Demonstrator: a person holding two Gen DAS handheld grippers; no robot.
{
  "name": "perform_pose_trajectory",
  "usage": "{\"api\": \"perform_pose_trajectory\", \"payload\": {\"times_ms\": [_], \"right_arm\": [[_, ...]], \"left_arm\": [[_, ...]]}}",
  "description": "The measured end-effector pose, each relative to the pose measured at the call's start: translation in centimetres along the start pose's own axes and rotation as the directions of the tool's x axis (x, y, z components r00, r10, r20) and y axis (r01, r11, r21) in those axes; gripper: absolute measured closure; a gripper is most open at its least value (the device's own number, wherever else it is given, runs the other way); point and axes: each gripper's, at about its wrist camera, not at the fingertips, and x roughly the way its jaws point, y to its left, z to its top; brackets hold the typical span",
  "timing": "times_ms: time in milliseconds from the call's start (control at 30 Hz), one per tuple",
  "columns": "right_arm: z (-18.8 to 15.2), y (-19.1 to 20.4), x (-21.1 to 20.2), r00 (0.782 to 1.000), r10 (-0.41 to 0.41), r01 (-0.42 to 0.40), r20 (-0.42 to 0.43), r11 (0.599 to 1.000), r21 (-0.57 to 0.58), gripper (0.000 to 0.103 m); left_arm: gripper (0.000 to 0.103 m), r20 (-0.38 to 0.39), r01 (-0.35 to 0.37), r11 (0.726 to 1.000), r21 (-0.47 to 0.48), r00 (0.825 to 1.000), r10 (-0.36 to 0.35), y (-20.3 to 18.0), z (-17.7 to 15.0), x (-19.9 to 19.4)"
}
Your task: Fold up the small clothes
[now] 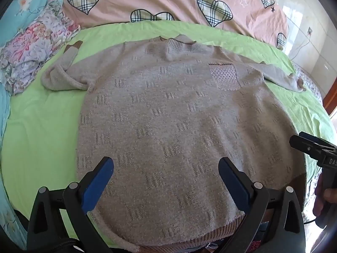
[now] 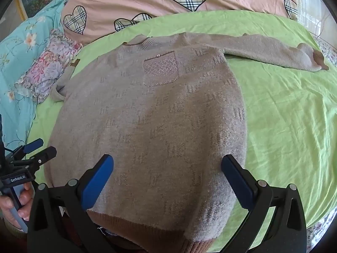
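Two sets of tongs hang over one sweater, and neither has hold of anything. The left tongs [image 1: 166,181] stand spread as wide as they go, blue pads apart above the lower part of the sweater [image 1: 168,116] with only knit showing between them. The right tongs [image 2: 167,179] are spread just as wide above the same garment, near its hem at 6 o'clock.

The sweater lies face up on the green sheet [image 2: 284,116] of the bed, collar [image 1: 179,42] toward 12 o'clock and ribbed hem [image 2: 147,229] nearest the cameras. Its chest pocket [image 2: 161,70] shows flat and uncovered. In the right wrist view one sleeve [image 2: 273,50] stretches out toward 2 o'clock, lying straight on the sheet. The other sleeve [image 1: 63,73], in the left wrist view, sits at 10 o'clock, bent back on itself with its brown cuff pointing up toward the flowered pillow [image 1: 31,50].

By the look of it, the folding proper has not begun: the body is smoothed out and no part is turned over the front. Both sleeves need bringing in across the chest, the bunched one first straightened, then the body folded hem to collar.
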Motion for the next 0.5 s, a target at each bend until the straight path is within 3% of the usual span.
{"api": "perform_pose_trajectory", "payload": {"times_ms": [500], "right_arm": [[0.7, 0.8, 0.3, 0.998, 0.048, -0.047, 0.034, 0.999, -0.013, 0.001]], "left_arm": [[0.003, 0.021, -0.075, 0.996, 0.057, 0.997, 0.074, -0.8, 0.6, 0.3]]}}
